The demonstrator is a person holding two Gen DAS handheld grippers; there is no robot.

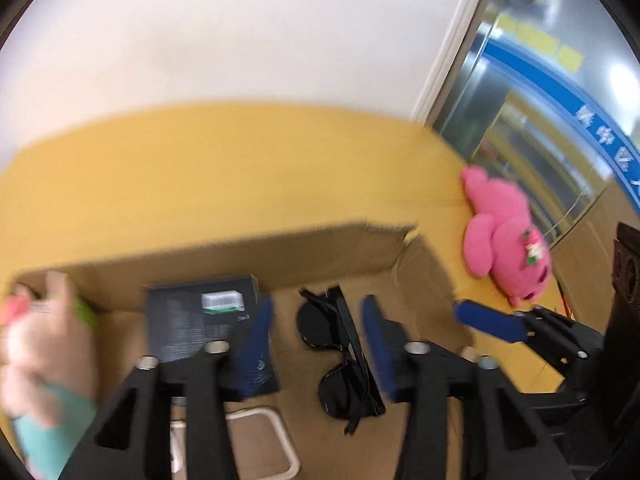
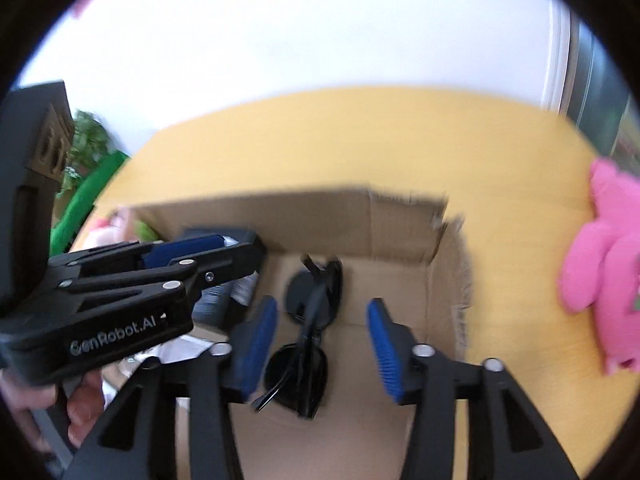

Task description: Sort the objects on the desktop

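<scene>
Black sunglasses lie folded on the floor of an open cardboard box, also shown in the right wrist view. My left gripper is open above the box, its blue pads either side of the sunglasses. My right gripper is also open over the sunglasses, not touching them. A dark product box lies in the cardboard box at the left. A pink plush toy lies on the yellow table right of the box.
The yellow table ends at a white wall. A white-rimmed tray sits in the box near me. Soft toys sit at the box's left end. A dark wooden object stands at the left.
</scene>
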